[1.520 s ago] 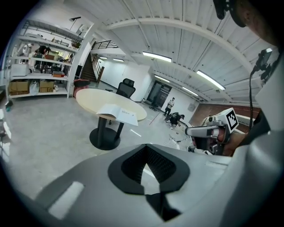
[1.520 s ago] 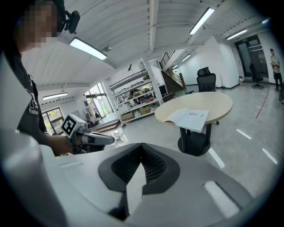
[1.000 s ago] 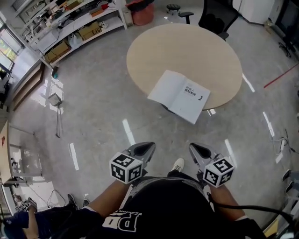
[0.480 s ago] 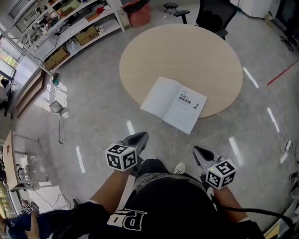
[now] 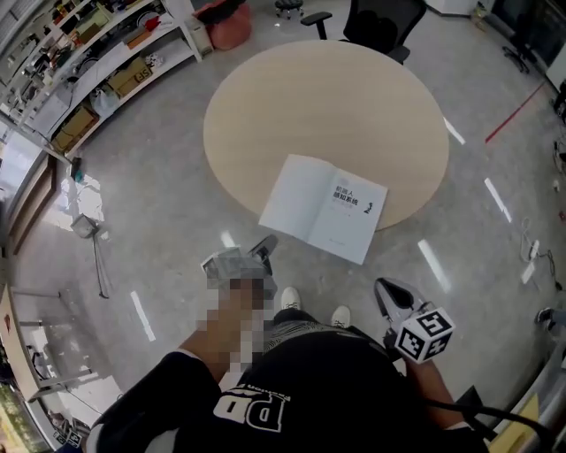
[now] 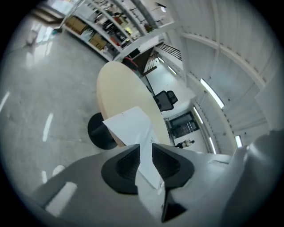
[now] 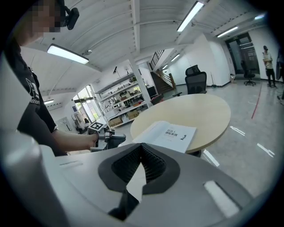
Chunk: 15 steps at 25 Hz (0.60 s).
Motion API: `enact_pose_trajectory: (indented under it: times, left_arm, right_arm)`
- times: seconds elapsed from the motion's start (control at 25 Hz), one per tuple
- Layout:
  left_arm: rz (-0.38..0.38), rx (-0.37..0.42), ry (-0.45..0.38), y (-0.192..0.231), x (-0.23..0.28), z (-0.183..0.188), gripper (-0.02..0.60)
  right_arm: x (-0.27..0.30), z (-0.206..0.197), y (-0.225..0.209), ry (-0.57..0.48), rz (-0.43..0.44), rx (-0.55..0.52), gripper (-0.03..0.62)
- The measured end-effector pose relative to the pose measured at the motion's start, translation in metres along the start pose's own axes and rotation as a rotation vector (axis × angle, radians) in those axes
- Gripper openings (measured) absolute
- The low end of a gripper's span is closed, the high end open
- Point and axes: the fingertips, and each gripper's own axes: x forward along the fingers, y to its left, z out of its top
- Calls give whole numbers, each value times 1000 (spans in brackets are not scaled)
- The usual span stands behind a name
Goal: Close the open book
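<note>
One open book, one round counter, one black office chair, two white shoes.

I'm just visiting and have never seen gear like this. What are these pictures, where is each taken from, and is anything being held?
No robot here: a person holds a two-jaw gripper in each hand. The downward picture comes from a camera on the person's head; the other two come from cameras riding on the grippers, looking along their jaws. On the round table lies an open book, its near corner hanging over the rim. The left gripper has just been opening its jaws; they stand apart with nothing between them. The right gripper has its jaws together, empty. Nothing is held yet.
</note>
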Motion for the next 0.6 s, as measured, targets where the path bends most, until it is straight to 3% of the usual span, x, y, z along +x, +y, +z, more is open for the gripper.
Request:
enact_pose_trajectory:
  times: [0.24, 0.36, 0.48, 0.6]
  left_arm:
    - [-14, -215, 45, 58, 46, 3, 130]
    - [-32, -307, 26, 72, 51, 9, 132]
    - [-45, -351, 0, 81, 55, 17, 132]
    - [-70, -332, -24, 79, 59, 27, 110]
  right_arm:
    - [9, -11, -1, 18, -106, 23, 8]
    - [5, -9, 8, 35, -142, 9, 8]
    - [3, -9, 12, 42, -177, 5, 9]
    - [1, -9, 15, 48, -193, -1, 9]
